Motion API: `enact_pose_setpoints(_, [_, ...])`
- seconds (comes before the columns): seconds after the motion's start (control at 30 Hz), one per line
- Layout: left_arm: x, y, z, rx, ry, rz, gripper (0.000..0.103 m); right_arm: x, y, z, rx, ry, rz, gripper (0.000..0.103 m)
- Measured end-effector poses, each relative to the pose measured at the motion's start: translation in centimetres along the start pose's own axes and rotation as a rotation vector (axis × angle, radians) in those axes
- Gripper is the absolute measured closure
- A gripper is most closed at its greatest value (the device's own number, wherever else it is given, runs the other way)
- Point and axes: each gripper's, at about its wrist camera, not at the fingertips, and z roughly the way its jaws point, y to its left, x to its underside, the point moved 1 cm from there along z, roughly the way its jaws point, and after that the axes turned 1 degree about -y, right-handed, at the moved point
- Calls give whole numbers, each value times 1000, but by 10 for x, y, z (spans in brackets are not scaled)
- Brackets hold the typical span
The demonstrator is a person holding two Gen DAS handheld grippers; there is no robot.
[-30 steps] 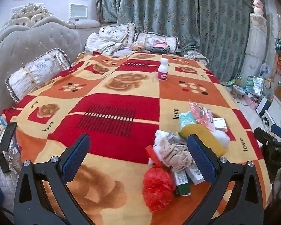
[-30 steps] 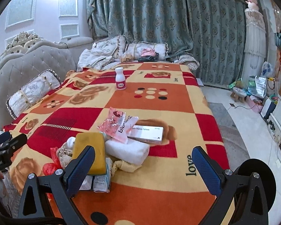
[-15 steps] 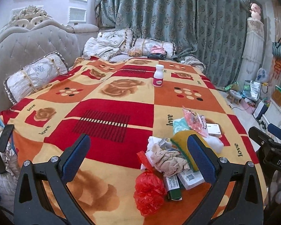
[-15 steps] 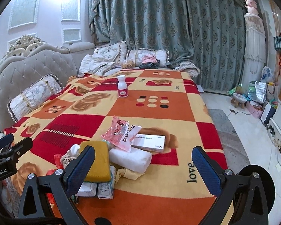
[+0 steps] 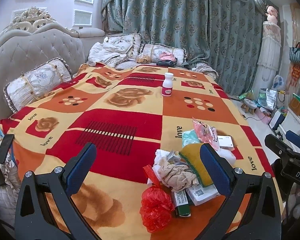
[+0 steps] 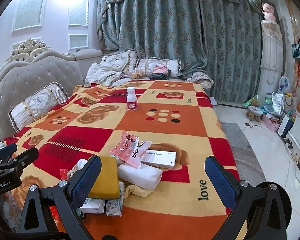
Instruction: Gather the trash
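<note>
A heap of trash lies near the foot of the bed: a red plastic bag (image 5: pixel 156 206), crumpled beige paper (image 5: pixel 176 173), a yellow sponge (image 5: pixel 194 162) (image 6: pixel 105 178), a pink snack wrapper (image 5: pixel 207 133) (image 6: pixel 131 149), a white tablet box (image 6: pixel 160 157), a white foam block (image 6: pixel 140 175) and small cartons (image 6: pixel 102 205). A white pill bottle (image 5: pixel 167 84) (image 6: pixel 132 99) stands upright farther up the bed. My left gripper (image 5: pixel 148 166) is open above the heap's left side. My right gripper (image 6: pixel 153 180) is open over the heap's right side. Neither holds anything.
The bed wears a red, orange and yellow patterned blanket (image 5: pixel 118 116). Pillows (image 5: pixel 36 82) and a tufted headboard (image 5: pixel 30 50) sit at left, curtains (image 6: pixel 180 40) behind. A small stool (image 6: pixel 255 112), bags and a rug (image 6: pixel 240 150) occupy the floor at right.
Both grippers have pulled back and tilted up a little, so more of the bed and curtains shows. The heap and bottle have not moved. Both grippers stay open.
</note>
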Motion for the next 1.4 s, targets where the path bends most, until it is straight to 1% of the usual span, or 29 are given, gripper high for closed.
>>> enact_pose_setpoints(0.17, [-2, 1, -1, -1, -8, -1, 0, -2, -1, -2, -3, -10, 3, 0])
enact_pose_setpoints(0.43, [-4, 1, 0, -11, 2, -1, 0, -1, 0, -3, -24, -13, 0, 0])
enact_pose_setpoints(0.93, [-3, 4, -2, -14, -11, -9, 0, 3, 3, 0, -21, 4, 3, 0])
enact_pose_setpoints(1.4, [-1, 3, -3, -15, 1, -5, 0, 6, 1, -1, -32, 21, 0, 0])
